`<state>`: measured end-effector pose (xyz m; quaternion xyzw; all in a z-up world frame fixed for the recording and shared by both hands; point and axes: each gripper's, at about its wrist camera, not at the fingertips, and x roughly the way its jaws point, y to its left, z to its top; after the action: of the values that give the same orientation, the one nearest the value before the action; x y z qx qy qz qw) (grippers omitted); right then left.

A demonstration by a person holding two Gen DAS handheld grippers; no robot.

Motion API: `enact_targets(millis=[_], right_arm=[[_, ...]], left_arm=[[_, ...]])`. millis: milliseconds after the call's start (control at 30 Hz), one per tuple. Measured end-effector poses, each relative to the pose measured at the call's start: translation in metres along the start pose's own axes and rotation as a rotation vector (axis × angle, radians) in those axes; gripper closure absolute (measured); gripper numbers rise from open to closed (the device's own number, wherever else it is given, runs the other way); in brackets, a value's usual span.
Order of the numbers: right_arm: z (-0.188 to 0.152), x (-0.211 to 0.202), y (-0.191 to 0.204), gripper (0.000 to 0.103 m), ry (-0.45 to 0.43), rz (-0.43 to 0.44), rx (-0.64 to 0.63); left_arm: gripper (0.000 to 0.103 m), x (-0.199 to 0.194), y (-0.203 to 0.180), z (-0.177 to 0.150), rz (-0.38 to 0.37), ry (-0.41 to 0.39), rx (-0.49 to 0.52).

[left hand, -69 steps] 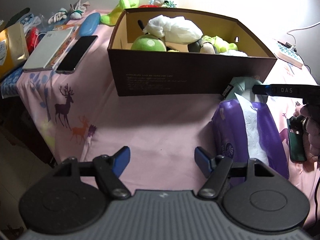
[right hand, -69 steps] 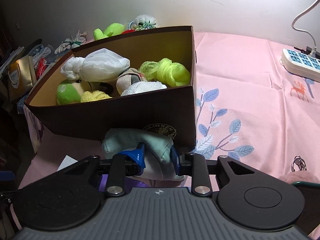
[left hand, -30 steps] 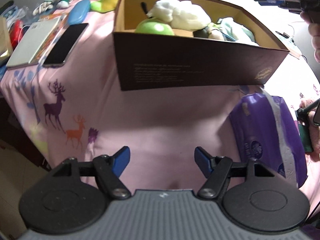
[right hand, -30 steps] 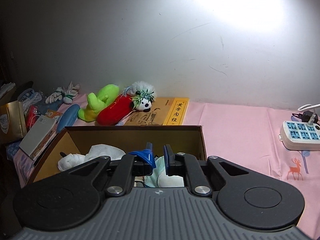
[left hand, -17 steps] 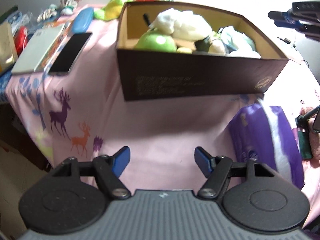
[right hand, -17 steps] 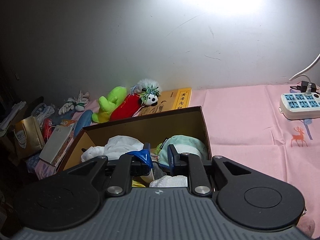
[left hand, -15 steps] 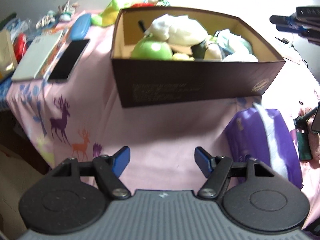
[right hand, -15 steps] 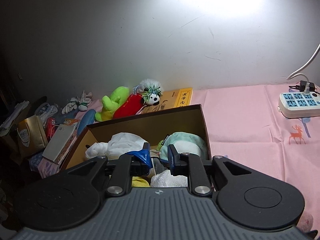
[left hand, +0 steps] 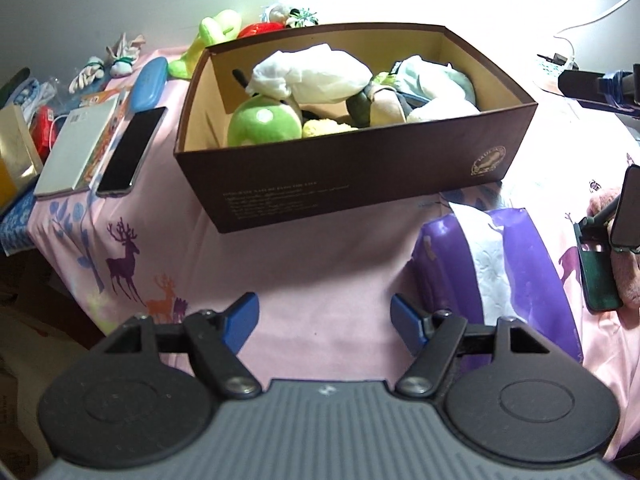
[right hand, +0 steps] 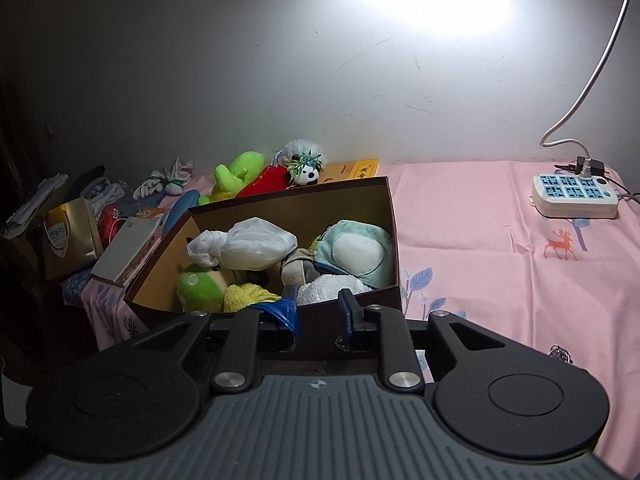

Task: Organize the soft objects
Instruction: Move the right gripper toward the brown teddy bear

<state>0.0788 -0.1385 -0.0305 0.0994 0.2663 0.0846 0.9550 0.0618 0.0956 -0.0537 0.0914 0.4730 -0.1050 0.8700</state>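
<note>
- Sitting in the brown cardboard box, right end, on top of the pile: pale green fabric pouch, tilted against the end wall, no pads on it.
- Box also holds a white knotted bag, green round plush, yellow cloth and white towel; box looks near full.
- Right hand-held gripper sits over the near box rim, jaws narrow and just starting to open, nothing between them.
- Left hand-held gripper stands wide and empty over bare pink cloth of the bench, in front of the box.
- Purple tissue pack lies just beside the box's front right corner, near the left hand-held gripper's right finger; judged the likely next soft item.
- Left outside: green plush, red plush with panda head and white gloves behind the box by the wall.
- Phone, book and power strip are hard items, judged to stay.
- Versus the earliest frames: the pouch was clamped in the right hand-held gripper in front of the box, on top of the tissue pack; now it is in the box and the gripper has let go and backed off.
- Left hand-held gripper's jaws as wide as before; its view has pulled back and up, showing more of the box interior.
</note>
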Motion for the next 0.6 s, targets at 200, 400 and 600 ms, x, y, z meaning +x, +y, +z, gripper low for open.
enact_targets(millis=[200, 400, 600], right_arm=[[-0.009, -0.011, -0.001, 0.098, 0.006, 0.014, 0.000], [-0.017, -0.021, -0.003, 0.097, 0.018, 0.048, 0.022], [-0.025, -0.029, -0.004, 0.096, 0.040, 0.086, 0.037]], left_arm=[[0.030, -0.008, -0.015, -0.005, 0.032, 0.005, 0.008], [0.030, -0.015, -0.023, -0.008, 0.074, 0.010, 0.005], [0.030, -0.022, -0.029, -0.011, 0.109, 0.017, -0.004]])
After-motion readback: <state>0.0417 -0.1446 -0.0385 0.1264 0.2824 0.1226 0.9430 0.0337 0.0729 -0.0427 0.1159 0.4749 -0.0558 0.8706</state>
